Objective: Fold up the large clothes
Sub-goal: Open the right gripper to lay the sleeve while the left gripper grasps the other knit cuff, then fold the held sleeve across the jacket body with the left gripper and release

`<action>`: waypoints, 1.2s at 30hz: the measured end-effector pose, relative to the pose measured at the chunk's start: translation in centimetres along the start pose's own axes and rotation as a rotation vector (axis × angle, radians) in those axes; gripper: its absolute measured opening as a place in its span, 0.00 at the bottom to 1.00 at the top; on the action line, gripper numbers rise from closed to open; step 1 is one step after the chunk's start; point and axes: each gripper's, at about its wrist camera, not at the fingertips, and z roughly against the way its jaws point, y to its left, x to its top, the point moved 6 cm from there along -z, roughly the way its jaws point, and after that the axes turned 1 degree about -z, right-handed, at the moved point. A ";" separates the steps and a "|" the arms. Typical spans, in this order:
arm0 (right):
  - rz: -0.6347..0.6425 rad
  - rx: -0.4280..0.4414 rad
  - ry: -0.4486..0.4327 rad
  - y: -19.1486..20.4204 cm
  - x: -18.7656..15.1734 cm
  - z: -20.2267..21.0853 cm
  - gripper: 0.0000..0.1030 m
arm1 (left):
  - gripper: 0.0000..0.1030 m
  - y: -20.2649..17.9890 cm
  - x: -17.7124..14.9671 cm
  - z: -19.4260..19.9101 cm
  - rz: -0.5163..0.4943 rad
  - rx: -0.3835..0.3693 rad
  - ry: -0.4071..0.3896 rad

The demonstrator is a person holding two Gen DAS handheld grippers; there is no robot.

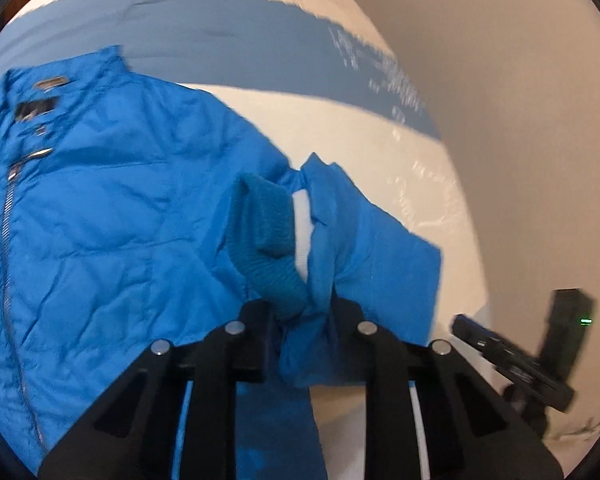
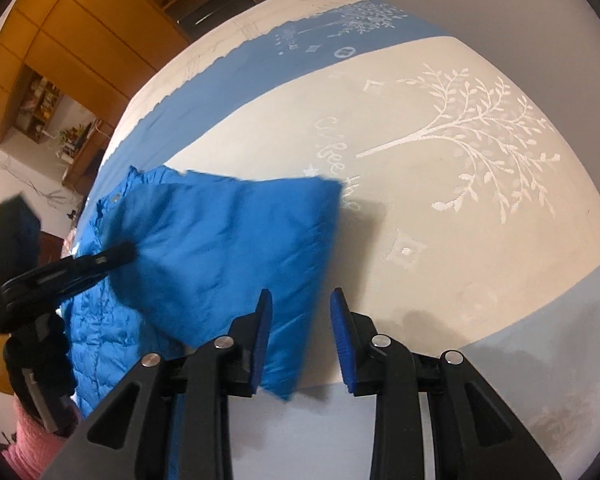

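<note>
Nearest the left wrist camera, the left gripper is clamping a bunch of blue fabric together with the ribbed knit cuff of the sleeve, its jaws pressing in on the cloth from both sides. To the left of that grip, the blue puffer jacket is lying front-up on the bedspread, its zipper running down the left edge of the view and its stand-up collar pointing toward the blue band that is crossing the cream cover. To the right, the sleeve is spreading away from the grip over the cream cloth, and further right the other black tool is showing dimly near a pale wall, with a small green light on it.

In the right wrist view, a pink-sleeved arm and the left gripper's black body are sitting at the far left, reaching onto the jacket. The jacket is lying across the left half of the bedspread. The right gripper is hovering with its blue-padded fingers apart and gripping nothing, the left pad over the jacket's near edge. To the right, an embossed white tree is decorating the cover. Wooden cabinets are standing at upper left.
</note>
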 end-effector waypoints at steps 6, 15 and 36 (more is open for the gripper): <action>0.014 0.037 0.005 1.2 0.7 -0.9 0.30 | 0.18 1.9 -0.8 5.5 -0.033 0.007 -0.033; 0.075 0.115 0.026 5.6 1.3 -2.2 0.30 | 0.16 10.4 0.1 15.7 0.054 0.141 -0.250; 0.276 0.161 0.252 16.8 -1.3 -12.9 0.29 | 0.31 31.8 -3.1 12.9 0.377 0.421 -0.150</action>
